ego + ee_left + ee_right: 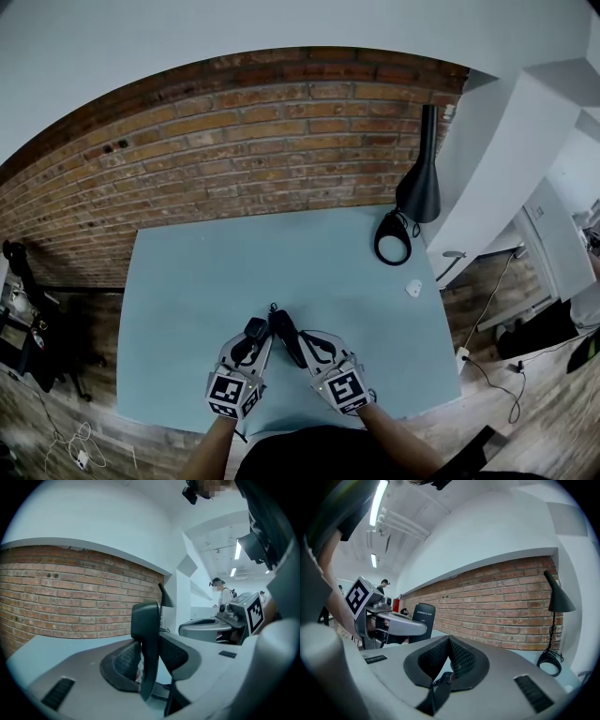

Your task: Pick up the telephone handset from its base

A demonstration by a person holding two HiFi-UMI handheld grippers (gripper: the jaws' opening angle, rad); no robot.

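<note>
The left gripper [151, 663] pinches the telephone handset [145, 620] upright between its pads, close to the middle of the worktop's [206, 281] near edge. The right gripper [449, 654] has its pads pressed together, just beside a long black piece [286, 337], possibly the base, lying on the worktop.

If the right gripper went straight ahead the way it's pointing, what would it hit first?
Probably the brick wall. The right gripper looks out across the table, and the lamp stands off to its right.
</note>
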